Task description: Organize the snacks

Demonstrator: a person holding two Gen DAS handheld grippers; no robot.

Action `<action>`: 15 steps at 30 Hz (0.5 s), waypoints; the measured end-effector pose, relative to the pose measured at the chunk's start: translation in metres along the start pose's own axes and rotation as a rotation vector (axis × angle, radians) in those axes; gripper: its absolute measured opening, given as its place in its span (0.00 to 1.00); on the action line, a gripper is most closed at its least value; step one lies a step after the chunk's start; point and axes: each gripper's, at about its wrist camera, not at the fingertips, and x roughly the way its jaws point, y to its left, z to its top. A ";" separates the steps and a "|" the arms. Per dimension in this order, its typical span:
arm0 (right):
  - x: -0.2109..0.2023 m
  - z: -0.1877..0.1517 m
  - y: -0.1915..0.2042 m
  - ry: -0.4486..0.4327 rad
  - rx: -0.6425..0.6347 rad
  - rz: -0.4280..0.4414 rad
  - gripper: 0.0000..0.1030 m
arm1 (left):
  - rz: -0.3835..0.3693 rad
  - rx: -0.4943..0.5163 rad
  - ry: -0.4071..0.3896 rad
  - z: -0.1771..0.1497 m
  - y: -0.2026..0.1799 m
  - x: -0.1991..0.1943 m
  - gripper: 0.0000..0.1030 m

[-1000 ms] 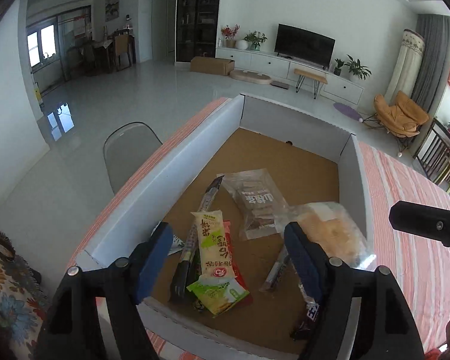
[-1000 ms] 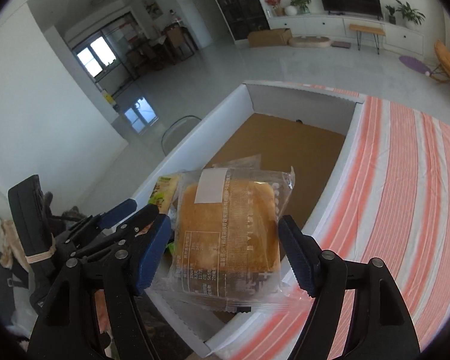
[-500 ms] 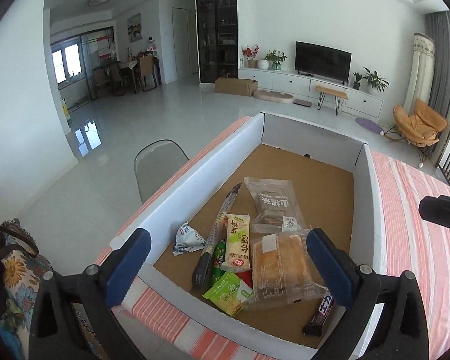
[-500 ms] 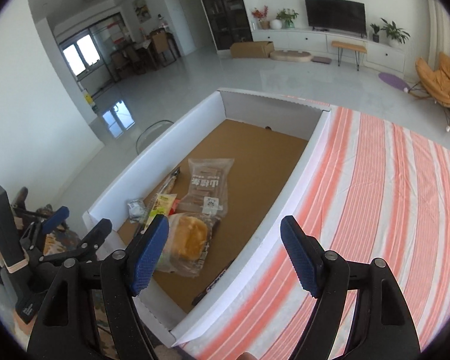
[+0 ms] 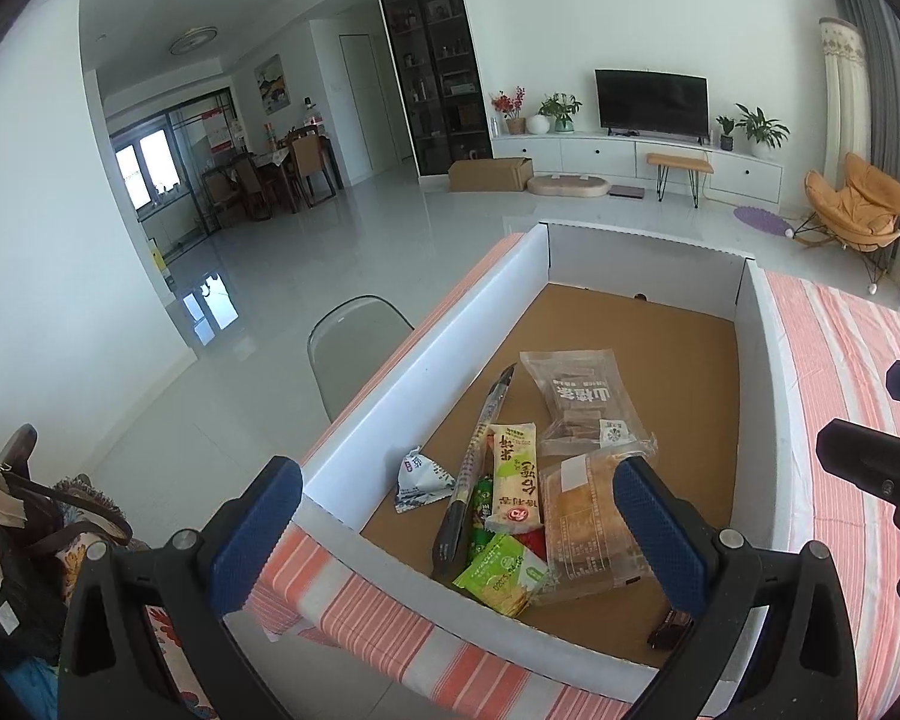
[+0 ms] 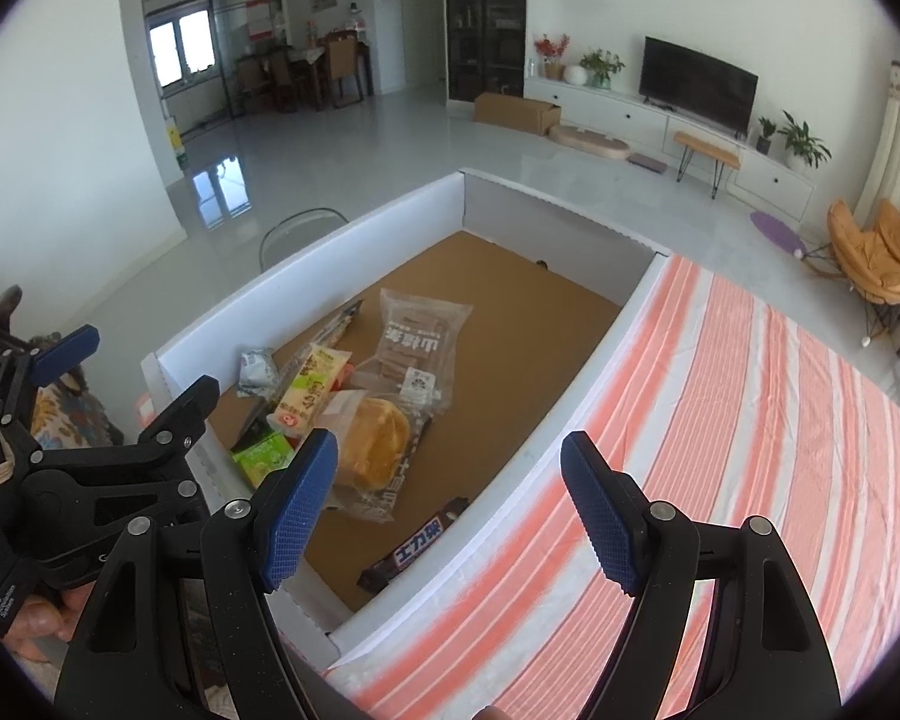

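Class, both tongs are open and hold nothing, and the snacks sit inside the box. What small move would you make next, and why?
Probably swing the right tongs further right along the striped tablecloth to look for any snack still outside. Both they and the left tongs stand open and empty, the bread already lies in the box with the other packets, and no snack shows on the cloth seen here.

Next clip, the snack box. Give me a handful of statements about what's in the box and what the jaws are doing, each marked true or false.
1. The bread pack lies inside the box. True.
2. The right gripper holds the bread pack. False: its jaws are open and empty.
3. A chocolate bar lies by the box's near wall. True.
4. The far end of the box is packed with snacks. False: it is bare; the snacks cluster at the near end.
5. The left gripper is shut. False: its jaws stand wide open.
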 end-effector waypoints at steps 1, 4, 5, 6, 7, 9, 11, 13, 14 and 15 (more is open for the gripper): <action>0.000 -0.001 0.001 0.002 -0.001 0.000 0.78 | -0.001 -0.001 0.006 0.000 0.000 0.000 1.00; 0.002 -0.001 0.003 0.005 -0.006 -0.001 0.78 | -0.002 -0.001 0.012 -0.001 0.001 0.003 1.00; 0.002 -0.002 0.004 0.007 -0.009 -0.002 0.78 | -0.002 -0.003 0.013 -0.001 0.001 0.003 1.00; 0.003 -0.002 0.005 0.008 -0.011 -0.003 0.78 | -0.002 -0.005 0.014 -0.001 0.002 0.003 1.00; 0.003 -0.002 0.006 0.010 -0.013 -0.004 0.78 | -0.003 -0.007 0.015 -0.001 0.003 0.003 1.00; 0.005 -0.002 0.006 0.015 -0.013 -0.007 0.78 | -0.003 -0.009 0.015 -0.001 0.004 0.004 1.00; 0.007 -0.003 0.006 0.020 -0.011 -0.008 0.78 | -0.003 -0.009 0.015 -0.001 0.004 0.004 1.00; 0.007 -0.002 0.007 0.024 -0.013 -0.006 0.78 | -0.005 -0.011 0.021 0.000 0.005 0.004 1.00; 0.008 -0.002 0.008 0.023 -0.014 -0.007 0.78 | -0.007 -0.013 0.023 0.000 0.006 0.005 1.00; 0.008 -0.002 0.008 0.023 -0.015 -0.009 0.78 | -0.009 -0.015 0.026 0.000 0.007 0.005 1.00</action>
